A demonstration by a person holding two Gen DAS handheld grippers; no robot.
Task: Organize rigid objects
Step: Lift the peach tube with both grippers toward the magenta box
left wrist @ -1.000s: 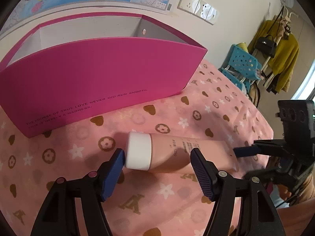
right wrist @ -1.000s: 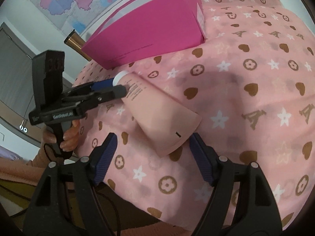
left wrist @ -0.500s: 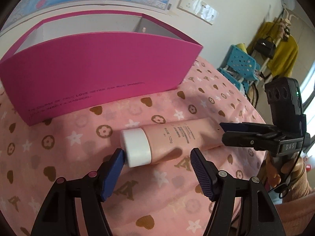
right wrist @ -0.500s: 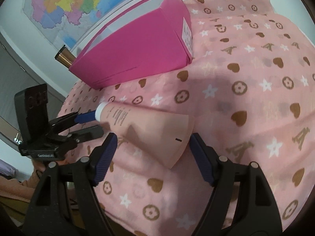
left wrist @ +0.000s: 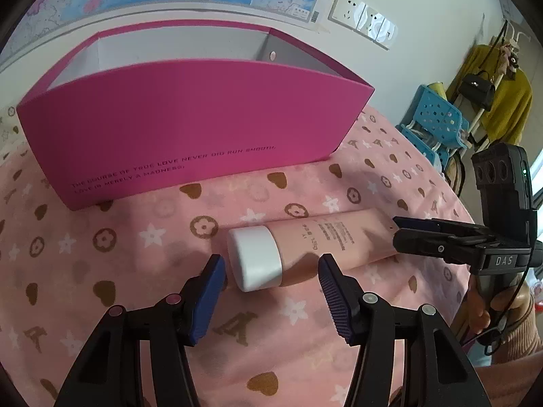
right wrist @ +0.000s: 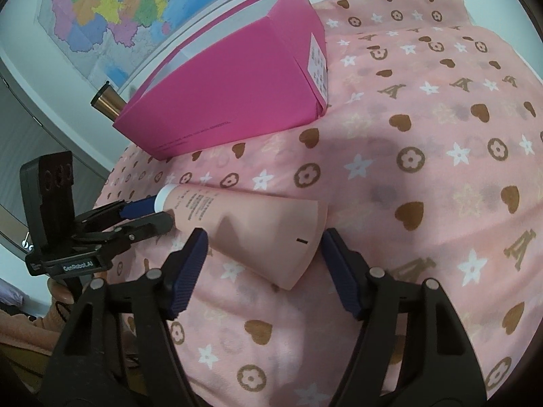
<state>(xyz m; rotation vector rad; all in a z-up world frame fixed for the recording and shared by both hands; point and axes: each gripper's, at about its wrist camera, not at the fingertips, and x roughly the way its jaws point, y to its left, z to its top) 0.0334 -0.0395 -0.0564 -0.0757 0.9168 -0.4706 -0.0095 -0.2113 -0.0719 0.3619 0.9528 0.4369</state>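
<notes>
Lower centre of both views: pink tube (left wrist: 325, 247) lies flat on the heart-print cloth (left wrist: 101, 254), white cap (left wrist: 254, 261) toward the left gripper, crimped flat end (right wrist: 305, 247) toward the right one.
Left gripper (left wrist: 271, 291): fingers spread wide either side of the cap, not touching it; no grip yet.
Right gripper (right wrist: 261, 268): fingers likewise parted, straddling the crimped end, clear of it on both sides.
Target, by the look of it: magenta box (left wrist: 190, 125), open-topped, upper left of the left view, well apart from the tube.
Step in hand: probably a pick-up for the box.
Doing it well: close on the rigid cap or firm shoulder, not the soft body; square the fingers across the tube so it cannot roll; lift level, clear the box's front wall, then lower inside.
Risk: the round tube may roll away on the cloth.
</notes>
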